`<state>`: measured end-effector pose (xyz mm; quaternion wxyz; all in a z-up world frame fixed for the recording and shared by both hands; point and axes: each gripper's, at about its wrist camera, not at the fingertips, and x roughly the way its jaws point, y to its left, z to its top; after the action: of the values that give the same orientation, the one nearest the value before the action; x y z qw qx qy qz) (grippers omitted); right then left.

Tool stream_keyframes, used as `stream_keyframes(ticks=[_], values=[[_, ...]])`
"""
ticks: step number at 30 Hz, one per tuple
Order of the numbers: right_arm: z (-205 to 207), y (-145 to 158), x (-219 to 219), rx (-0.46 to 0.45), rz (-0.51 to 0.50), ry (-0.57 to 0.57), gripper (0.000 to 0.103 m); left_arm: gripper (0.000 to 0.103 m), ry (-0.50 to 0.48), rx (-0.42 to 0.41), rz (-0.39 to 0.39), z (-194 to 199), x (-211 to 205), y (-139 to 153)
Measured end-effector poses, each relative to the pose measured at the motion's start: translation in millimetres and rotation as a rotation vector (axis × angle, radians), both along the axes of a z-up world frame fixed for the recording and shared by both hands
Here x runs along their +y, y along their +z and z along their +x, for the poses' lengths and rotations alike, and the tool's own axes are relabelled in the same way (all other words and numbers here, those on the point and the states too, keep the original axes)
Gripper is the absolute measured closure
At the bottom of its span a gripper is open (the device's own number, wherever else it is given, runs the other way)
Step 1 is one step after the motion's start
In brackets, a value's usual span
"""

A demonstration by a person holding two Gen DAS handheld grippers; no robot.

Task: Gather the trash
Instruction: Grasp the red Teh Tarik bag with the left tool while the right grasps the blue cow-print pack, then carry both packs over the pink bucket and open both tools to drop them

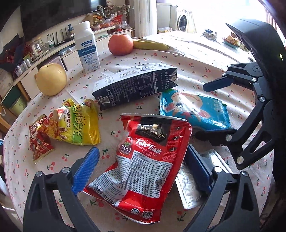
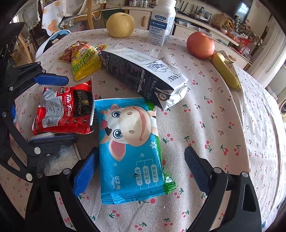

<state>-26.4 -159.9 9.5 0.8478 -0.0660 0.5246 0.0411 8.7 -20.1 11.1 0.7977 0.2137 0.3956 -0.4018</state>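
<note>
Spreading my left gripper wide over the red tea sachet and my right gripper, equally wide and empty, over the blue wipes pack, both flat on the tablecloth.

A lived-in home: a washing machine beyond the bench's far edge, a cluttered sideboard (bottles, flowers) alongside, wooden chairs nearby.

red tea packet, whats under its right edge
A silver foil wrapper pokes out from under the red tea packet, beside the left gripper, whose jaws are open. How far the foil reaches beneath is covered.
</note>
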Motion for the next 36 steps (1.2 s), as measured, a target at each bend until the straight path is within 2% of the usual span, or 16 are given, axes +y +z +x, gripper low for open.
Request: stream_keyframes(ticks=[1, 2, 3, 6, 8, 9, 11, 17, 22, 29, 36], values=[[1.2, -0.4, -0.9, 0.002, 0.01, -0.001, 0.01, 0.02, 0.01, 0.01, -0.008, 0.2, -0.1, -1.0], [1.9, -0.7, -1.6, 0.004, 0.018, -0.004, 0.01, 0.028, 0.02, 0.001, -0.002, -0.8, -1.7, -2.6], [2.9, -1.1, -2.7, 0.007, 0.028, -0.008, 0.01, 0.033, 0.02, -0.003, -0.008, -3.1, -2.8, -1.9], [4.4, -2.2, -3.8, 0.013, 0.053, -0.013, 0.01, 0.037, 0.048, -0.004, 0.002, -7.7, -4.9, -1.0], [4.6, -2.4, -4.4, 0.012, 0.07, -0.012, 0.012, 0.046, 0.071, -0.002, -0.002, -10.4, -2.5, 0.0], [4.3, -1.5, -4.5, 0.006, 0.076, -0.013, 0.014, 0.046, 0.086, -0.003, 0.0, -12.2, -1.1, -0.1], [3.2, 0.5, -3.5, -0.011, 0.08, -0.009, 0.027, 0.049, 0.117, -0.008, 0.005, -15.3, 3.7, 0.8], [0.6, 2.8, -3.1, -0.05, 0.091, -0.022, 0.045, 0.053, 0.226, 0.018, -0.021, -21.9, 24.2, 4.9], [-4.2, 2.7, -5.1, -0.082, 0.098, -0.047, 0.05, 0.055, 0.304, 0.027, -0.052, -31.2, 37.7, 11.4], [-11.6, 4.2, -5.5, -0.112, 0.118, -0.073, 0.055, 0.055, 0.467, 0.033, -0.12, -47.8, 63.7, 26.0], [-19.5, 9.7, -3.9, -0.123, 0.175, -0.066, 0.06, 0.055, 0.641, -0.052, -0.155, -59.8, 100.6, 49.6]])
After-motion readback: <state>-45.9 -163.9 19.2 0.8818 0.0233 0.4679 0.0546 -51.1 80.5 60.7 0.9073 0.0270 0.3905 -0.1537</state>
